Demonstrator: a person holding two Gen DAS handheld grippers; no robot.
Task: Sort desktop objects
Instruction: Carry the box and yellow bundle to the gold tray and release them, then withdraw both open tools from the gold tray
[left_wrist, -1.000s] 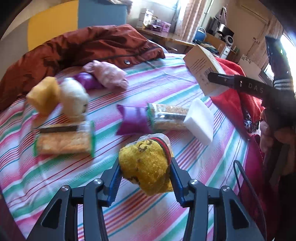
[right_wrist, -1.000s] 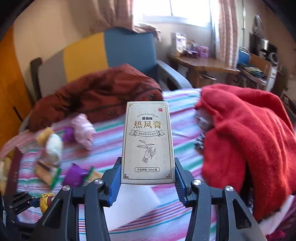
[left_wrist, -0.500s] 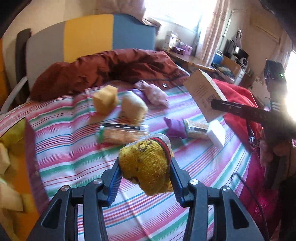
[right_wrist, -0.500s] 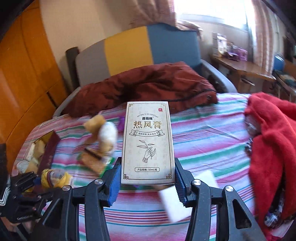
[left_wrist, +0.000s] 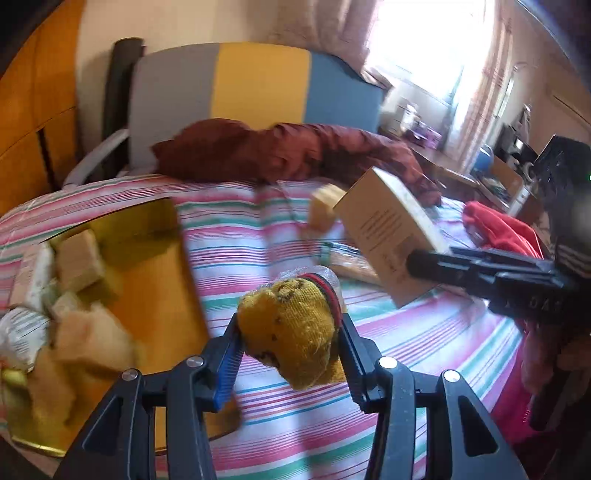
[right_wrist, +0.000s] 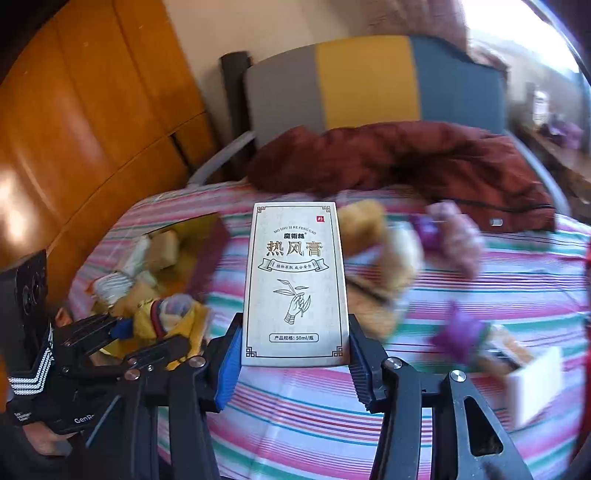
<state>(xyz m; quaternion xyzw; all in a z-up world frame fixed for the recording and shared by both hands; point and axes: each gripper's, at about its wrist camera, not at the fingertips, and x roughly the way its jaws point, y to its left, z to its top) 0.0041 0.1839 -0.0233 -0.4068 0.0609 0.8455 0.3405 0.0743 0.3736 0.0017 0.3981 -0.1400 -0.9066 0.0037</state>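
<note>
Squeezing a yellow knitted toy (left_wrist: 295, 328) between both jaws of the left gripper (left_wrist: 291, 350), up in the air over the striped bed (left_wrist: 406, 339). Sitting just left of the toy, an open yellow box (left_wrist: 155, 280) with pale blocks and wrapped bits inside, all blurry. Coming in from the right, the right gripper (left_wrist: 417, 264), clamped on a tan box (left_wrist: 388, 236) that tilts over the bed. Lying at the far end of the bed, a dark red jacket (left_wrist: 288, 151). Peeking out at the right edge, a red blanket (left_wrist: 498, 229).

Looking along the right gripper (right_wrist: 295, 354): clamped tight on the tan box (right_wrist: 295, 284), which stands upright between the jaws, its printed front facing the camera. Reaching in at lower left, the left gripper (right_wrist: 147, 332), pinching the yellow knitted toy (right_wrist: 173, 317) just beside the yellow box (right_wrist: 207, 229). Scattered on the striped bed (right_wrist: 295, 413) to the right, blurry soft things: a tan lump (right_wrist: 380, 240), a pink one (right_wrist: 458, 236), a purple one (right_wrist: 458, 332) and a white block (right_wrist: 535, 380). Lying behind them, the dark red jacket (right_wrist: 406, 158).
</note>
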